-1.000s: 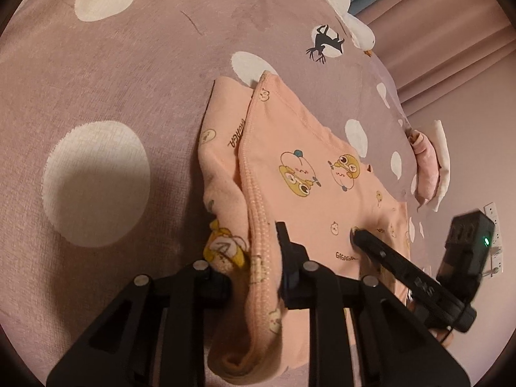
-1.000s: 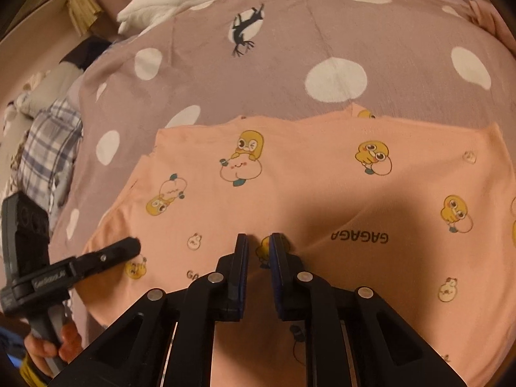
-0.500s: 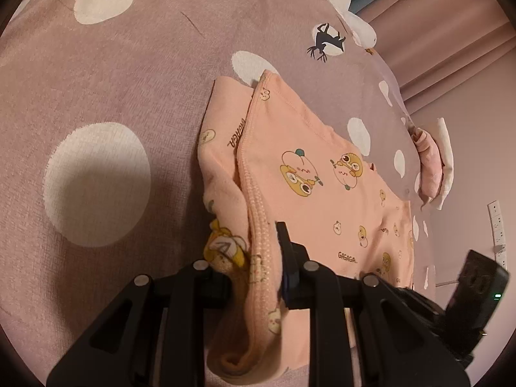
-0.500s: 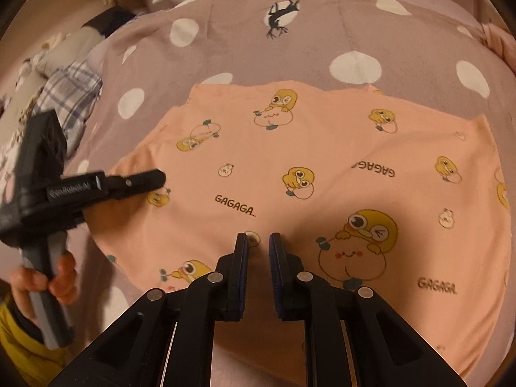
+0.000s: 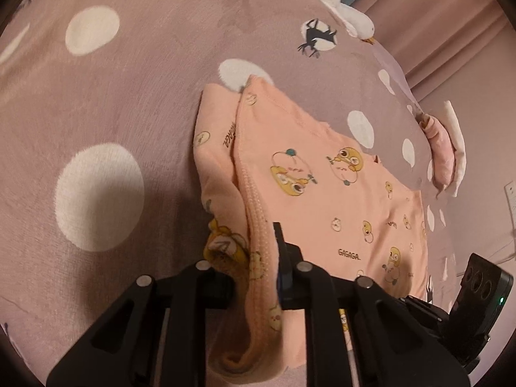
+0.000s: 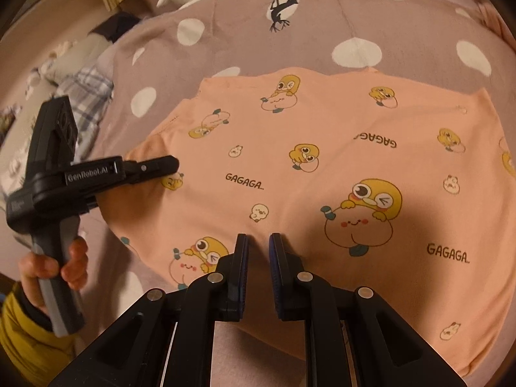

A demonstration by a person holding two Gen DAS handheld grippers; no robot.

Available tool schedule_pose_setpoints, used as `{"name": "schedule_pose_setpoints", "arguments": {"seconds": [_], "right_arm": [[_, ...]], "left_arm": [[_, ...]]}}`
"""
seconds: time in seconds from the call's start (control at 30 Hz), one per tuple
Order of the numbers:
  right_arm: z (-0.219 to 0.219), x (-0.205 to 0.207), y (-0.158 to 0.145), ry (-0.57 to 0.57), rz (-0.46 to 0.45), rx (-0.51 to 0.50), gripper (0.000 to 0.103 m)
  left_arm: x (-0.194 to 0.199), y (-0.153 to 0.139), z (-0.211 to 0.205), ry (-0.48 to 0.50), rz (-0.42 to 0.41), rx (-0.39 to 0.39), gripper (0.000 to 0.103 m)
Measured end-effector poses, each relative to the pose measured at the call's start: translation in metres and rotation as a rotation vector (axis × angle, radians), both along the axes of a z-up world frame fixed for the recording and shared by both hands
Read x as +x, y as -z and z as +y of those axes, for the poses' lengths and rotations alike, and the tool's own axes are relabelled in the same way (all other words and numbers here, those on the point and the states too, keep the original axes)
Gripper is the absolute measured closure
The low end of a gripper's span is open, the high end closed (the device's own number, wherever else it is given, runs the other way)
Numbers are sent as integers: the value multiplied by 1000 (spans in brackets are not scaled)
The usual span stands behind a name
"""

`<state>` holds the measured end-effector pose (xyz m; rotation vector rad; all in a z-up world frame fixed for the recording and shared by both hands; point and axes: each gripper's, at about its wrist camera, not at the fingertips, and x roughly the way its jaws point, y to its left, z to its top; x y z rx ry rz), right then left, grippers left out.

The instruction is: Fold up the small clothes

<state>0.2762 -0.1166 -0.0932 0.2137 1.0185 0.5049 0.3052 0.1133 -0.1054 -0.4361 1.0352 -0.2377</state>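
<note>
Garment: the peach printed top (image 6: 322, 167) lies spread on the dotted bedspread (image 5: 96, 96), one side edge doubled over and bunched up.
Left gripper (image 5: 254, 277): clamped on that bunched, ribbed edge; the jaws have just been closing and the cloth sits between them.
Right gripper (image 6: 258, 248): jaws narrow, a small gap showing, tips at the near hem; whether they pinch any cloth I cannot tell.
Step, as I read it: gathering the near side for a fold across the top.
Risk one: the left holds a thick wad, so layers could slide out unevenly and skew the fold.
Risk two: if the right has no real bite, only one side lifts and the top twists.
Risk three: the plush bedspread may drag the fabric into wrinkles.
</note>
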Motion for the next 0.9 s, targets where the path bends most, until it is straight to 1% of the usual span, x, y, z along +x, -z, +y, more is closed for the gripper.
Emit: {"name": "schedule_pose_setpoints", "arguments": {"seconds": [0.2,0.33,0.43,0.47,0.5,0.53,0.6,0.67,0.7,0.77,0.8,0.87,0.9], "right_arm": [[-23,-2,-2,70,8,98,87],[-38,1,-5,112,7,165,87],[-55,8,-6,165,28,266,87],[-63,11,-4,189,44,319,84],[-68,15,-3,207,57,363,77],[-74,16,0,226,72,413,73],[-88,22,9,272,116,553,50],[-95,26,18,301,158,659,43],[-97,28,23,313,178,704,42],[-96,30,28,320,196,738,39],[-97,30,29,321,207,750,38],[-95,34,30,312,220,747,36],[-92,35,29,309,221,742,34]], "left_arm": [[-6,-24,-18,34,-68,1,89],[-9,-40,-43,90,-114,5,90],[-11,-48,-65,140,-132,6,90],[-12,-49,-73,156,-138,13,90],[-14,-50,-79,171,-143,20,90],[-14,-49,-87,188,-145,25,90],[-14,-46,-101,217,-142,43,90],[-15,-41,-110,240,-140,70,89],[-15,-40,-114,246,-137,80,88],[-14,-34,-120,264,-123,82,87],[-14,-30,-125,283,-111,84,84],[-15,-26,-137,330,-107,116,79],[-16,-25,-143,345,-112,143,78]]}}
